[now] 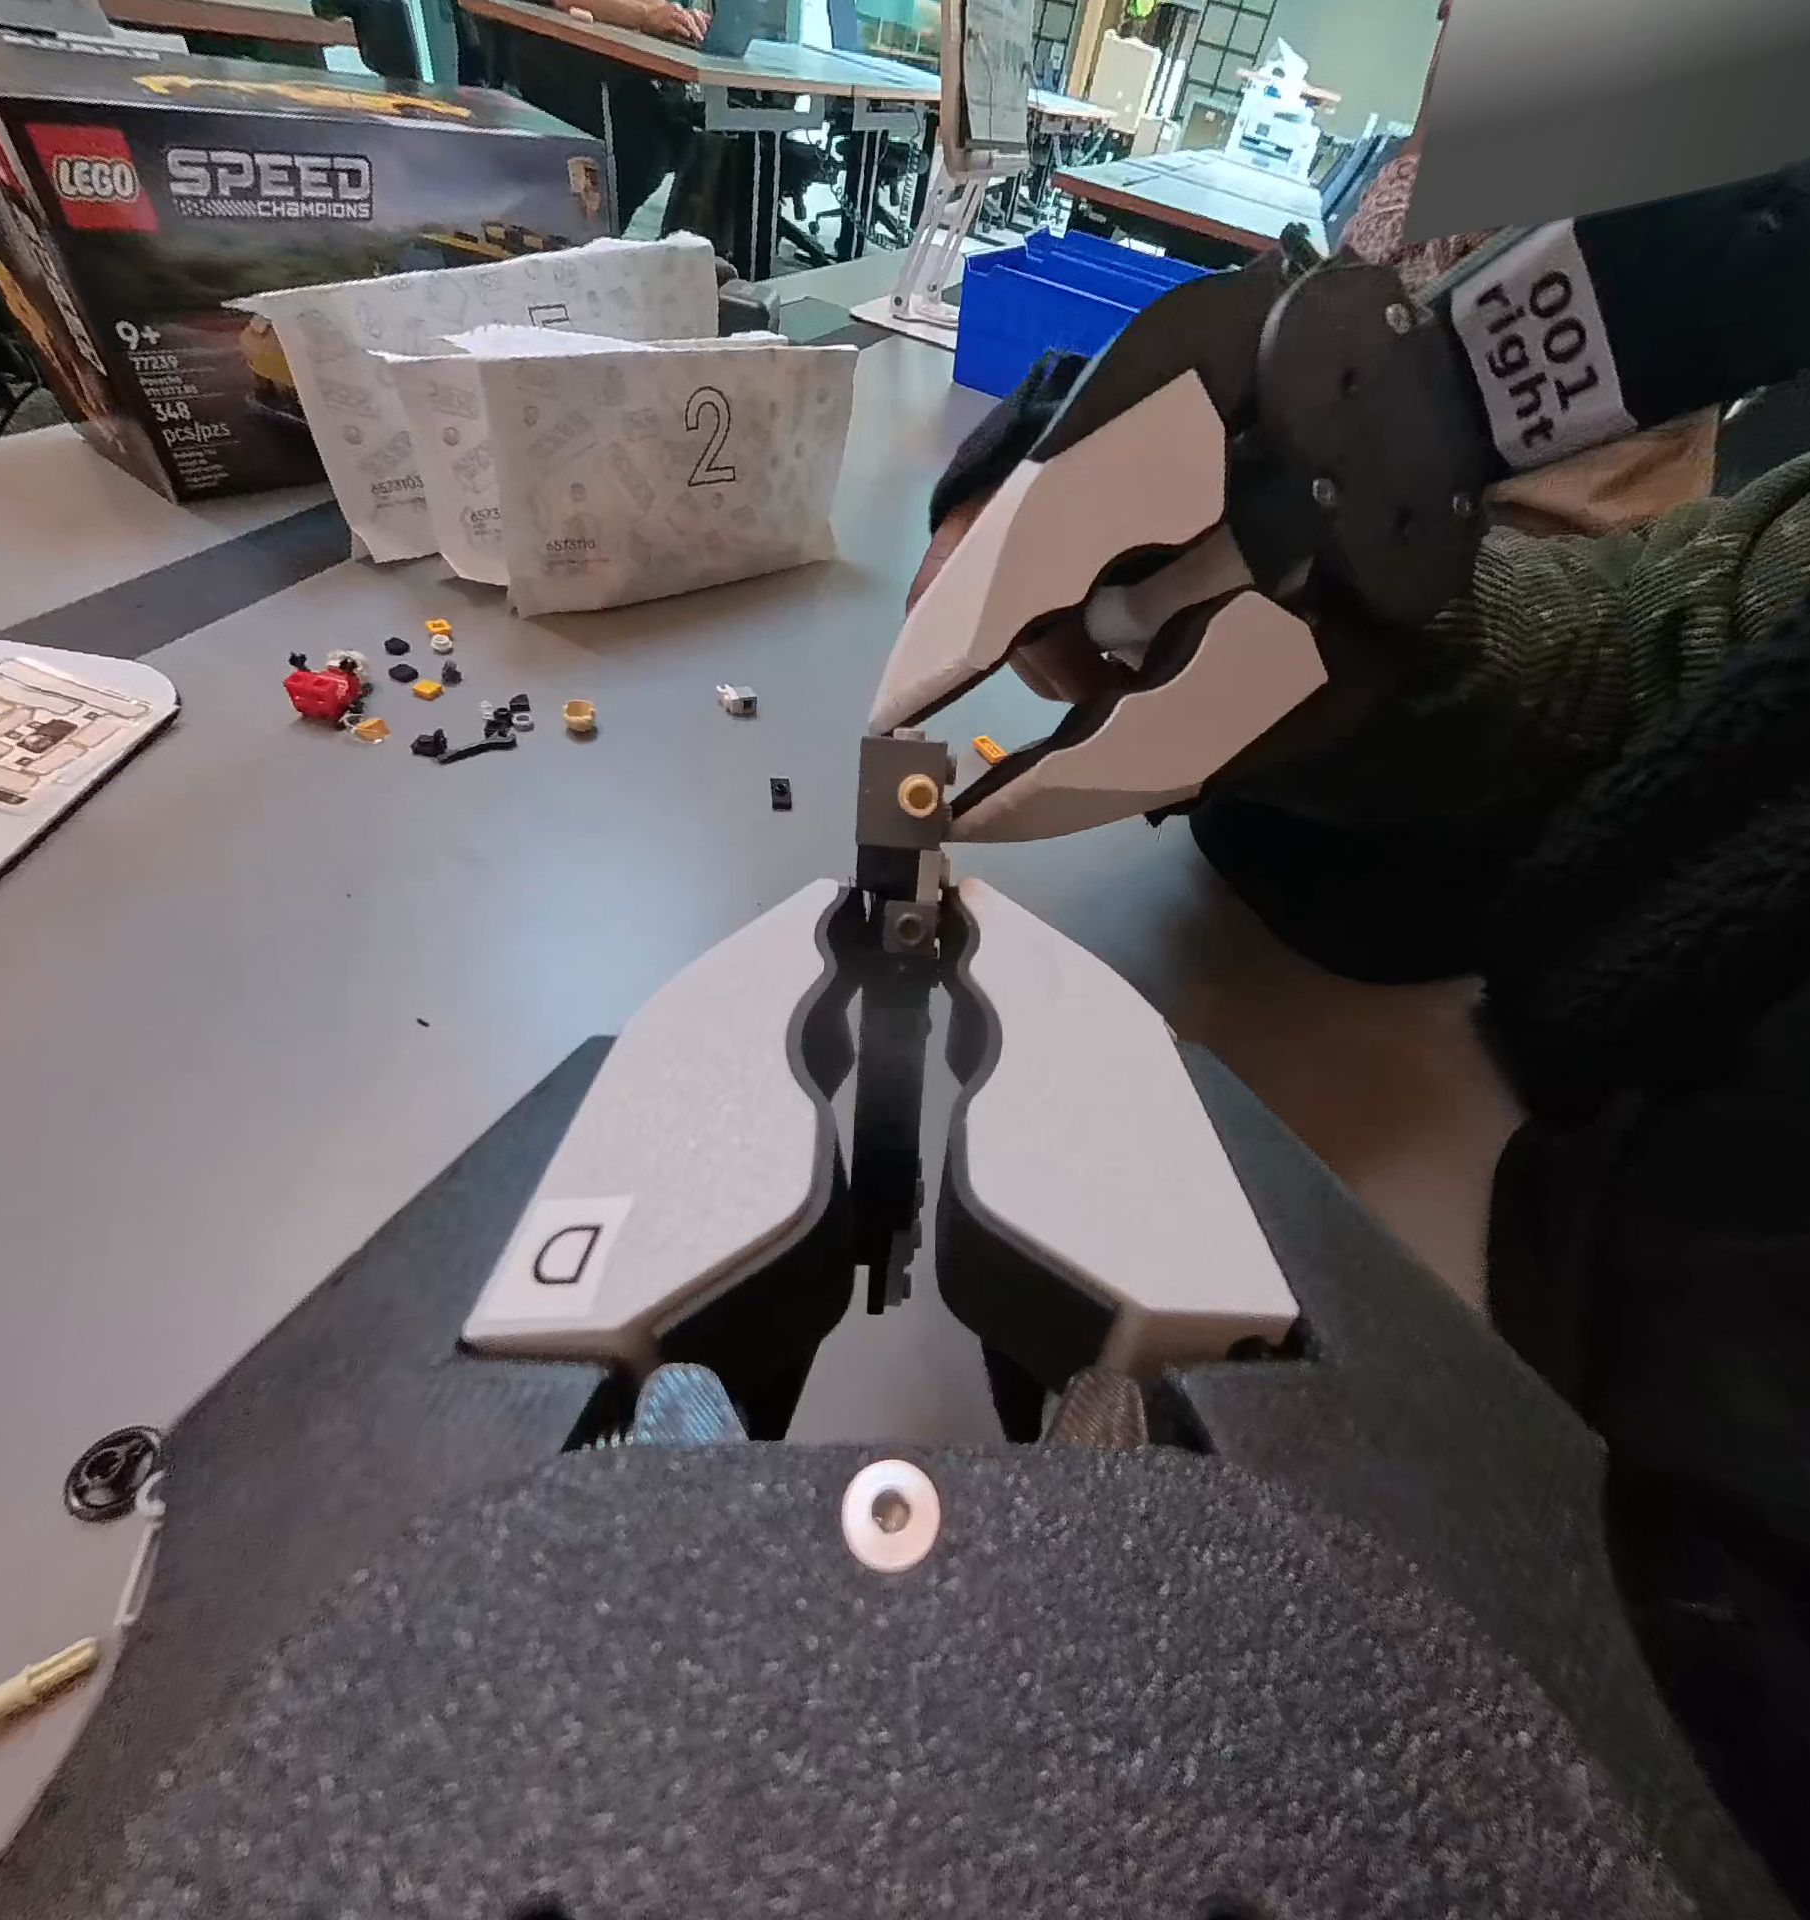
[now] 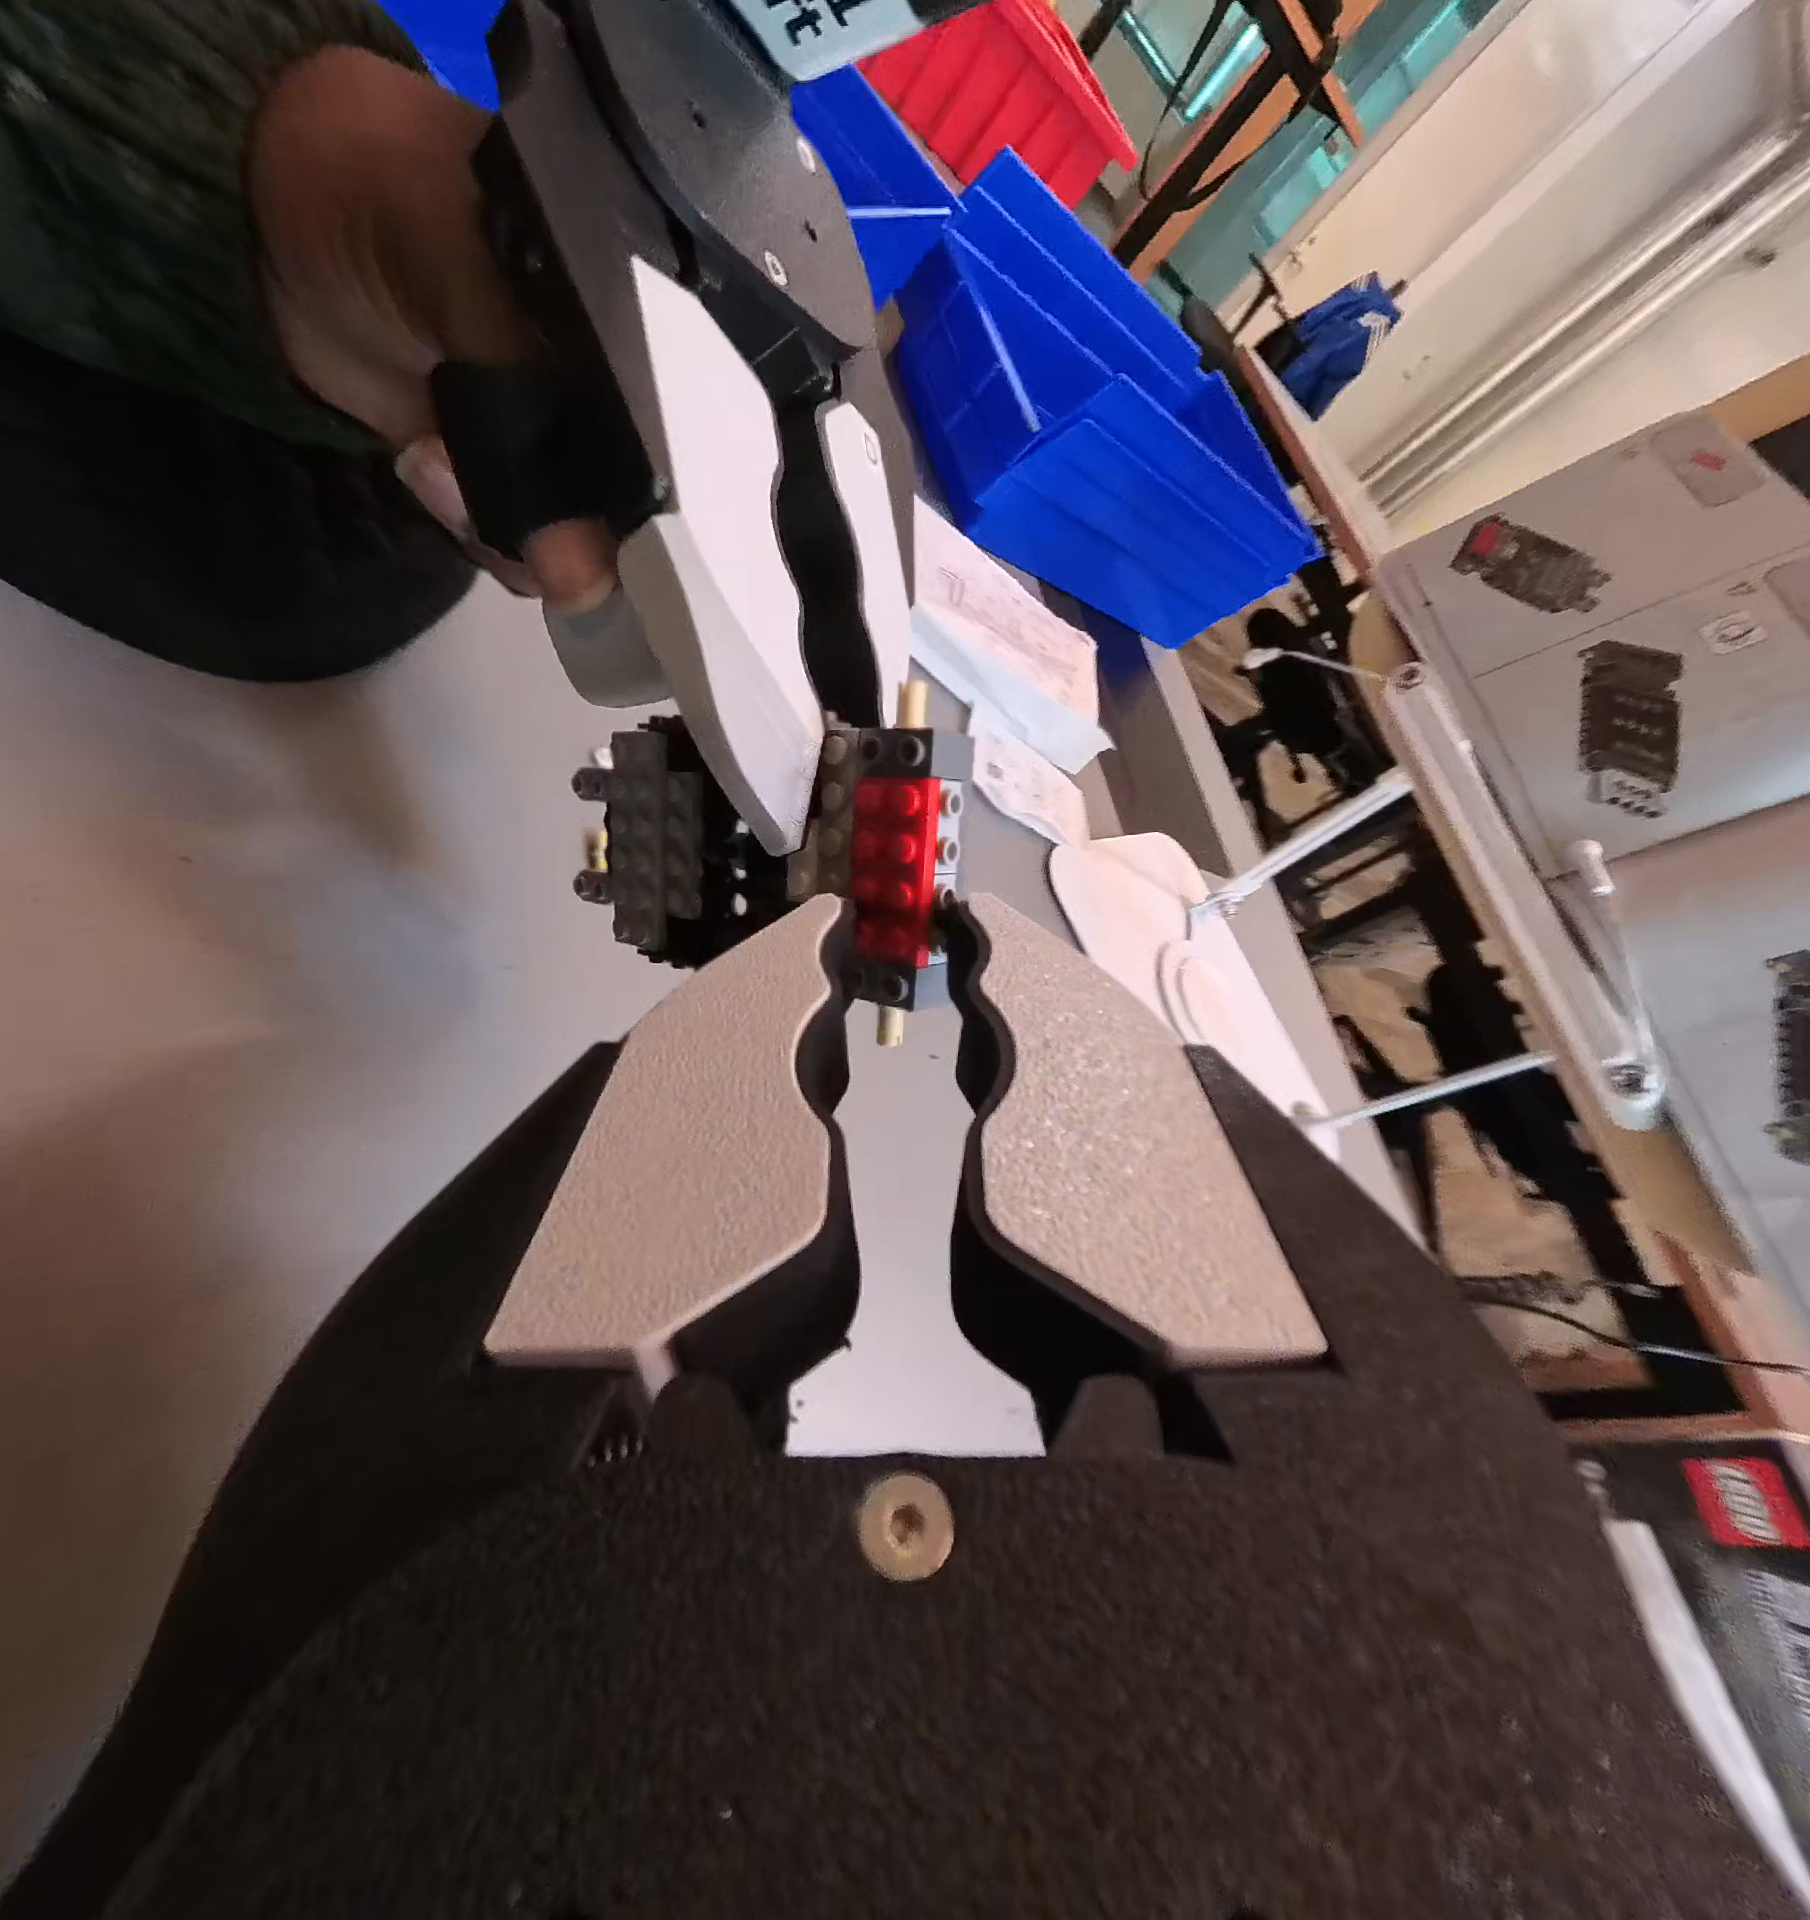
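**Two grippers on one brick assembly above a grey tabletop**

The left gripper [image 1: 896, 914] has its fingers nearly together, clamped on the lower, black part of a small brick assembly [image 1: 903, 805], which runs back between the fingers and stands up past their tips. The upper block of that assembly is dark grey with a tan pin [image 1: 920, 794] poking from its side. The right gripper [image 2: 901, 920] comes in from the right and bites the same assembly at this upper end: one white finger [image 1: 942, 665] rests on the top edge of the grey block, the other sits against its side just by the pin. In the right wrist view the narrow gap between its fingers is filled by a red studded section [image 2: 893, 868] with black and grey bricks around it, and a tan axle [image 2: 890, 1023] sticks out at both ends. The pads appear to press on it, though motion blur softens the contact there.

The assembly is held above the tabletop [image 1: 381, 997], not resting on it. Behind it lie scattered loose pieces [image 1: 433, 691], among them a red one [image 1: 317, 694], then white numbered paper bags [image 1: 662, 468] and the set's box [image 1: 215, 260]. A blue bin [image 1: 1062, 301] stands farther right, and a sticker sheet [image 1: 18, 727] lies at the left edge.
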A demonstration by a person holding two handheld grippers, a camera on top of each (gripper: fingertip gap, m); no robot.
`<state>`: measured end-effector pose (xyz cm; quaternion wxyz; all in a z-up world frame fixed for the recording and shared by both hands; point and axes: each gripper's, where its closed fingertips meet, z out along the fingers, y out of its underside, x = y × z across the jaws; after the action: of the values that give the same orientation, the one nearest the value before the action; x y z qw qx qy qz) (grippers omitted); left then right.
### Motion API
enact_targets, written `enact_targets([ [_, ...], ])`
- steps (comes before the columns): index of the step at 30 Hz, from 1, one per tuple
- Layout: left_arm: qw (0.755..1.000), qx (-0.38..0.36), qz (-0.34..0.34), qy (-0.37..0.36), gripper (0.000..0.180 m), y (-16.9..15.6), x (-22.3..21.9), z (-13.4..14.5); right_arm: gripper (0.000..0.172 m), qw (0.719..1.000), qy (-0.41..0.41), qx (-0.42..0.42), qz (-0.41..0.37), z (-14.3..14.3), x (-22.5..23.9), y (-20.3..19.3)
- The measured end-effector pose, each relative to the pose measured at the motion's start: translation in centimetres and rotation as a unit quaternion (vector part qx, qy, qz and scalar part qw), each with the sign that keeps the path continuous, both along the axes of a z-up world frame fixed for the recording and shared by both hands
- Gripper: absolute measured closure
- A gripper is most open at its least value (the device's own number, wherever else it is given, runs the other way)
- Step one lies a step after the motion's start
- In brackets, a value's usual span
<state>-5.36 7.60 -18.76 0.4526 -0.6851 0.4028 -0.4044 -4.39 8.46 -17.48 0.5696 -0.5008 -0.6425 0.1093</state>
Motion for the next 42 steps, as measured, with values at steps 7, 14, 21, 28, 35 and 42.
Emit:
enact_targets([
  [7, 0.998, -0.055, 0.006, 0.003, 0.166, 0.2, 0.2, -1.0, 0.160, 0.998, -0.003, -0.059, 0.012, -1.1, 0.5, 0.1],
  [14, 0.994, -0.106, 0.017, 0.004, 0.166, 0.4, 0.1, -2.0, 0.164, 0.996, 0.009, -0.086, 0.008, -1.9, 0.6, 0.5],
  [21, 0.996, -0.086, 0.031, 0.022, 0.166, 1.3, 0.2, -2.1, 0.171, 0.992, 0.011, -0.092, 0.086, -1.9, -1.1, -2.2],
  [28, 0.998, -0.062, 0.006, 0.011, 0.166, 0.6, 0.7, -1.5, 0.163, 0.992, 0.041, -0.118, 0.022, -0.5, 1.3, 1.1],
  [35, 0.999, -0.019, 0.001, 0.037, 0.166, 0.2, 0.8, -1.6, 0.162, 0.986, 0.025, -0.161, 0.046, -1.2, 1.4, 0.1],
  [42, 0.998, 0.031, -0.002, 0.050, 0.166, -0.2, 0.8, -1.0, 0.157, 0.976, 0.036, -0.206, 0.057, -1.1, 1.4, 0.1],
])
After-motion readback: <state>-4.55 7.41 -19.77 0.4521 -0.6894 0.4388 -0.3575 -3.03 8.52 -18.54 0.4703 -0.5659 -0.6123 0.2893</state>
